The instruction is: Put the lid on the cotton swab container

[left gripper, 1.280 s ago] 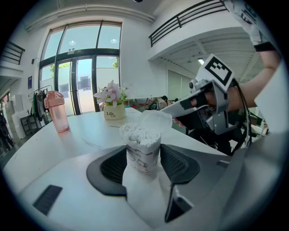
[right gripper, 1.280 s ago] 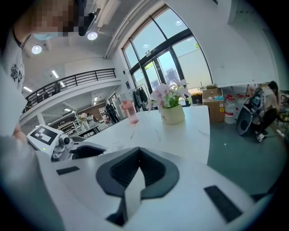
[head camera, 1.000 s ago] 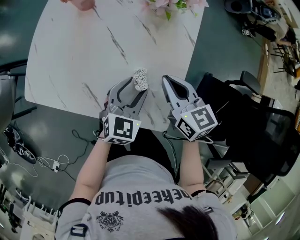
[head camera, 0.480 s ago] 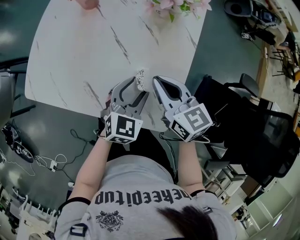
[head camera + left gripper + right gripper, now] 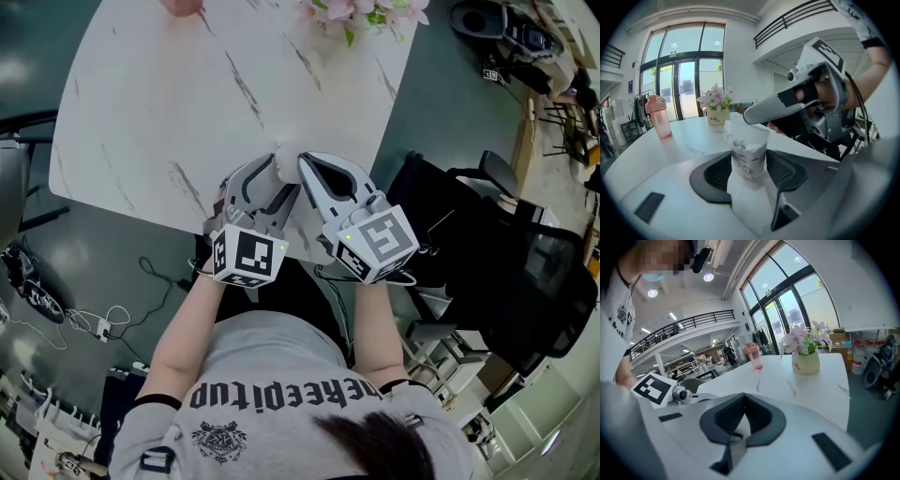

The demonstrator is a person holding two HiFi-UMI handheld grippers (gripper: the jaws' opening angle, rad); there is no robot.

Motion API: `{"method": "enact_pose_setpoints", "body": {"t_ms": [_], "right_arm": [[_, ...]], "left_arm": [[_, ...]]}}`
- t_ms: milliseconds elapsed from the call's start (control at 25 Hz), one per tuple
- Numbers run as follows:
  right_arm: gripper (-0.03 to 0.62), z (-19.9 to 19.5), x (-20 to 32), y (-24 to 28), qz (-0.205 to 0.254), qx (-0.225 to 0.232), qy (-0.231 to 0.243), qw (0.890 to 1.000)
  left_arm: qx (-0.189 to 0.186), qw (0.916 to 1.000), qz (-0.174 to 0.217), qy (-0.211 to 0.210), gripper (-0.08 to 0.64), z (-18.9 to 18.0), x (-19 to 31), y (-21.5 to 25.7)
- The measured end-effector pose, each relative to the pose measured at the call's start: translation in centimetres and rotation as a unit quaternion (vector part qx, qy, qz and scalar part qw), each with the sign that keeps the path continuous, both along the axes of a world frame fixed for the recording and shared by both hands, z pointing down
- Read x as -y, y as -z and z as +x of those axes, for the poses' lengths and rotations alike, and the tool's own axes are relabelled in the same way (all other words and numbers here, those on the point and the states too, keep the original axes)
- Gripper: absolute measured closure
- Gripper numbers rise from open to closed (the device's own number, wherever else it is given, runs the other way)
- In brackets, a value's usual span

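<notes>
Between the pads, left gripper view: cotton swab container [image 5: 749, 159] upright, swab tips showing at its open mouth. Left hand-held gripper [image 5: 749, 174] closed on its two sides, jaws standing wide only because of the container's width.
Above the mouth, same view: tip of the right hand-held gripper [image 5: 752, 114] directly over the swabs. Pale clear piece under it, read as the lid [image 5: 745, 129], at the rim and seemingly tilted, not seated.
Behind, same view: white desk [image 5: 679, 140] with a pink bottle [image 5: 658, 117] and a flower pot [image 5: 717, 117], well apart from the work.
Right gripper view, jaws: drawn in almost to meeting, with only a thin pale sliver between. Taken as the clear lid pinched edge-on, though hard to make out. Container not visible here.
Head view, layout: both grippers at the near edge of the desk, tips together. Container almost wholly hidden under the right tip.
Head view, change: a second ago, right tip just beside the container and swab tops plainly in sight. Now carried across and over them. Left grip and place unchanged.
Meaning for the task: approach judged done. Left to do: squaring the lid to the rim, pressing down, letting go.
Risk: tilted lid catching on the swab tips instead of seating.
</notes>
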State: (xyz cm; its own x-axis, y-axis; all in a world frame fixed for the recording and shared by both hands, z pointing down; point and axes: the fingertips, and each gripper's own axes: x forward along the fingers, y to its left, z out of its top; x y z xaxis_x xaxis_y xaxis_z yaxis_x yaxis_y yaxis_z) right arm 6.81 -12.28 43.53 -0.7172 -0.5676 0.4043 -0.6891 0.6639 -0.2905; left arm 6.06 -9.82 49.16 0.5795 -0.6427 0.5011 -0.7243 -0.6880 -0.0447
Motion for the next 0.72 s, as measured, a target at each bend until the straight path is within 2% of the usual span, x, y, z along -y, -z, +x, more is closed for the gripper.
{"method": "enact_pose_setpoints", "body": {"t_ms": [720], "right_arm": [[0.58,-1.2,0.3,-0.2,0.003,-0.034,0.03,0.999]], "left_arm": [[-0.005,1.0,0.0,-0.003,0.319,0.0,0.4,0.0]]}}
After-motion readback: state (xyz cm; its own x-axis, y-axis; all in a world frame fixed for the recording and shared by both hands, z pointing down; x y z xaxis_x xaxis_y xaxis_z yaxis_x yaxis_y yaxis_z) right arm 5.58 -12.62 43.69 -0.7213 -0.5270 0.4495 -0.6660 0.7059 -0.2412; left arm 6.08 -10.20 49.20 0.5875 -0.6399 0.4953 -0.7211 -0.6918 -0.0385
